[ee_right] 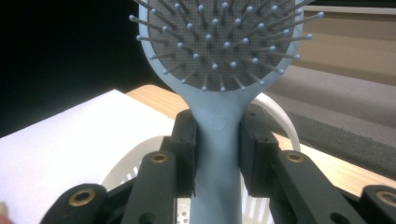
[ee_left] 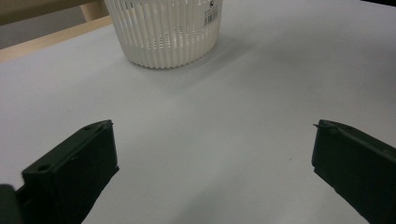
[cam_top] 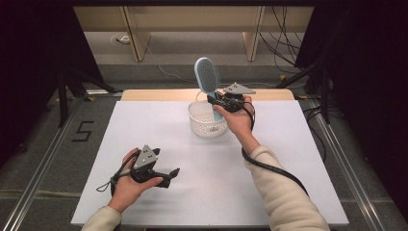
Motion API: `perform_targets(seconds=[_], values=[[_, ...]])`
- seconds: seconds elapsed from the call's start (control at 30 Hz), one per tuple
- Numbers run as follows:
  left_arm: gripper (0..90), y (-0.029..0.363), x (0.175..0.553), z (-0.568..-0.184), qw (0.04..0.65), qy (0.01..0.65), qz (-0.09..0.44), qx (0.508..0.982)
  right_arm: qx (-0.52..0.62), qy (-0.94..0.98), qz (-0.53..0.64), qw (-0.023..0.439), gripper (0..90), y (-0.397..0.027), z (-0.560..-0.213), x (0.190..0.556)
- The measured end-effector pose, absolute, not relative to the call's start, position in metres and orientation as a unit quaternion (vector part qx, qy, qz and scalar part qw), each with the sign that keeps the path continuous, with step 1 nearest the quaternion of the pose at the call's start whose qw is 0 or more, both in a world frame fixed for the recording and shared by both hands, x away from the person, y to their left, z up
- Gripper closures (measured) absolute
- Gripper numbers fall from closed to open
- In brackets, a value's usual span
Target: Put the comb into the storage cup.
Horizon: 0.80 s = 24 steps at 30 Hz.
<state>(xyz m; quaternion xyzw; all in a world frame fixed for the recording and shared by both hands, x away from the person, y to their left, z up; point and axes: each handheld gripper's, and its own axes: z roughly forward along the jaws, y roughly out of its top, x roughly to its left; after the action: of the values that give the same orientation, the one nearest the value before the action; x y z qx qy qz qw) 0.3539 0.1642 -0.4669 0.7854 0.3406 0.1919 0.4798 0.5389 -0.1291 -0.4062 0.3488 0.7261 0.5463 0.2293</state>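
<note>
Two grippers: the right gripper (cam_top: 215,102) clamps a blue hairbrush (cam_top: 208,77) upright over the white basket (cam_top: 207,126); the left gripper (cam_top: 174,172) rests open on the bench (cam_top: 159,125).

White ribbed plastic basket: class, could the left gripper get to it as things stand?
Probably yes. The left gripper rests open on the white table, with bare surface between it and the white ribbed plastic basket; the light blue hairbrush stands over the basket.

A black figure "5" (cam_top: 84,131) is marked on the grey floor (cam_top: 43,144) to the left of the tabletop. A small sticker with a barcode (ee_left: 211,17) sits near the rim of the white basket (ee_left: 163,37) in the left gripper view; its print is too small to read.
</note>
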Motion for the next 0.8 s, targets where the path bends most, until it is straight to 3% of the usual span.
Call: perform_targets(seconds=[0.8], values=[[0.0, 0.1642, 0.3539, -0.4669, 0.480, 0.341, 0.192, 0.785, 0.352, 0.730, 0.540, 0.228, 70.4, -0.1289, -0.4146, 0.5391]])
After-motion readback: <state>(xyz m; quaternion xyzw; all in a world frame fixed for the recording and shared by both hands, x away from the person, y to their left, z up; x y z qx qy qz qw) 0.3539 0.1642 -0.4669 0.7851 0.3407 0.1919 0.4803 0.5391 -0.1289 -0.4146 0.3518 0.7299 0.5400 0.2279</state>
